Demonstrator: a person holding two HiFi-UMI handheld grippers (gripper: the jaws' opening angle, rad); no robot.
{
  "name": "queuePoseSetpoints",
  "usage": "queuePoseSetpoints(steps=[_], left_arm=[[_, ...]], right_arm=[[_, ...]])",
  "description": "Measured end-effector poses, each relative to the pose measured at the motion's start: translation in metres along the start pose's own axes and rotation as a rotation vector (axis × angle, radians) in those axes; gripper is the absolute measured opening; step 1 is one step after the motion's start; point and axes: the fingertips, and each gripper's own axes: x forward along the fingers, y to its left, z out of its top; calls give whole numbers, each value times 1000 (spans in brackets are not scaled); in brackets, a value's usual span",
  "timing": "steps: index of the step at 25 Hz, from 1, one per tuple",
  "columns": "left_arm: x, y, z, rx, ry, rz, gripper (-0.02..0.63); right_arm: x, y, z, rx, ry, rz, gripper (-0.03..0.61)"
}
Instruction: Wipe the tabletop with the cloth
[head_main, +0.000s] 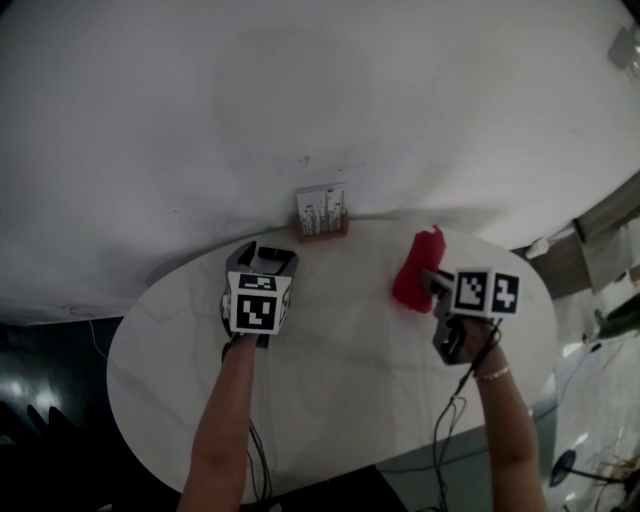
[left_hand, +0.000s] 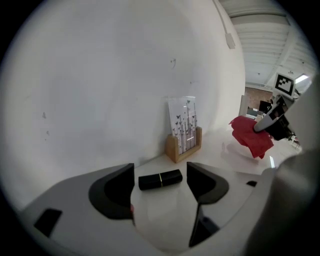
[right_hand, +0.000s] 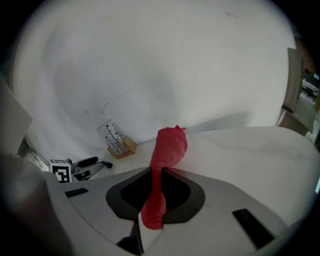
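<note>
A red cloth (head_main: 416, 268) is bunched in my right gripper (head_main: 430, 280), which is shut on it over the far right part of the white oval table (head_main: 350, 400). In the right gripper view the cloth (right_hand: 169, 147) runs between the closed jaws of that gripper (right_hand: 156, 172) and bulges out ahead of them. From the left gripper view the cloth (left_hand: 251, 135) hangs just above the tabletop, with a shadow under it. My left gripper (head_main: 262, 255) is open at the far left-centre. A small black tube (left_hand: 160, 179) lies on the table between its jaw tips, untouched.
A wooden holder with a white printed card (head_main: 322, 212) stands at the table's far edge against the white wall, between the two grippers. Cables hang off the near edge below both arms. Dark floor lies to the left, and clutter to the right of the table.
</note>
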Motion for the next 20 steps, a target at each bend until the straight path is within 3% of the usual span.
queuePoseSetpoints(steps=[4, 8, 15, 20], left_arm=[[-25, -2, 18, -16, -79, -2, 321], [-51, -11, 25, -21, -125, -15, 274], [-95, -26, 29, -69, -205, -23, 69], [-122, -41, 30, -64, -242, -69, 7]], right_arm=[[-14, 11, 2, 1, -46, 11, 46], [-36, 27, -3, -23, -86, 20, 46], [-77, 57, -23, -25, -154, 44, 47], [-101, 76, -45, -28, -205, 50, 48]])
